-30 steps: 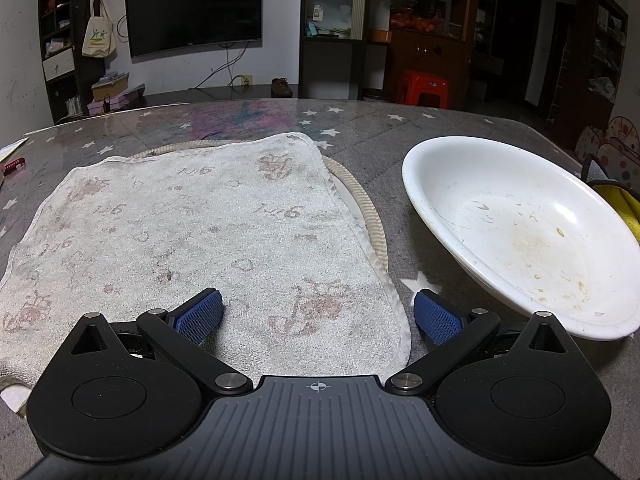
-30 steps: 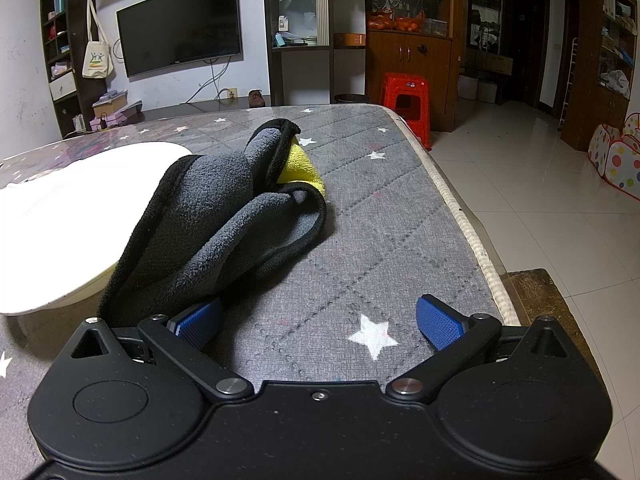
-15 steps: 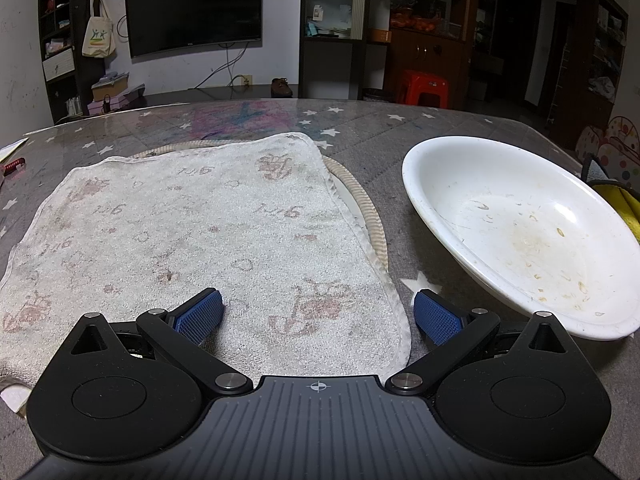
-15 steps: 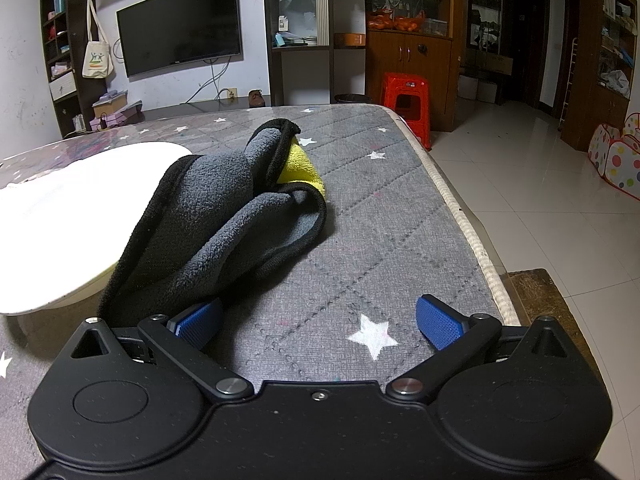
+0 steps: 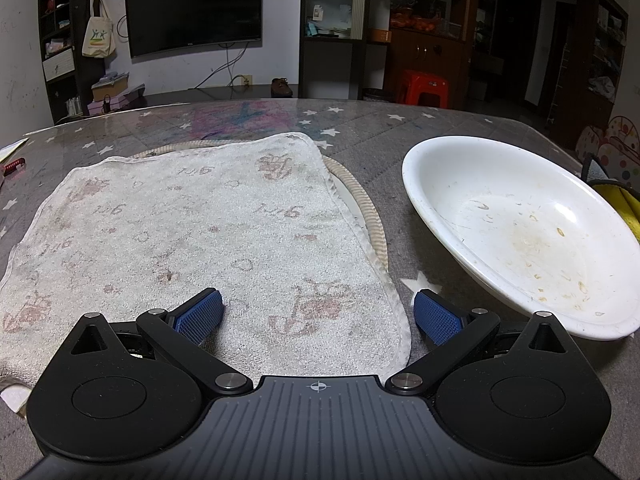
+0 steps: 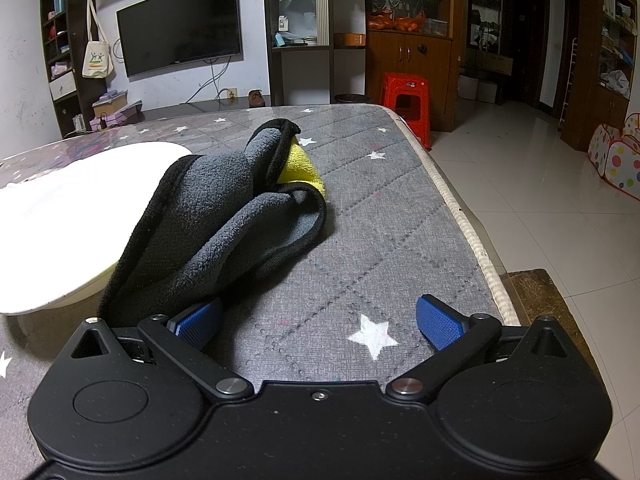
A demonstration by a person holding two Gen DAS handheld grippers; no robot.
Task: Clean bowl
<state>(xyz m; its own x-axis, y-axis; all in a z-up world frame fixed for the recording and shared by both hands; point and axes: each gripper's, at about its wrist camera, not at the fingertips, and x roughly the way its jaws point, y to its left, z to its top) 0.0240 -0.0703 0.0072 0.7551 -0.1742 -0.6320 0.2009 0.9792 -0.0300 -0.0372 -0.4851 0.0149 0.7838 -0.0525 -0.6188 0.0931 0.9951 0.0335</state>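
The wide, shallow white bowl (image 5: 520,232), speckled with dried food, sits right of a worn terry towel (image 5: 192,240) faintly printed "716". Left gripper (image 5: 318,314) gapes wide beside the bowl; right gripper (image 6: 318,320) also spread, the grey-and-yellow fleece cloth (image 6: 224,216) touching its left finger.

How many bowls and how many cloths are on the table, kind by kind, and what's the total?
Bowls: 1, the white bowl, with food residue inside.
Cloths: 2, the white towel spread flat and the grey and yellow cloth bunched beside the bowl.
Total: 3.
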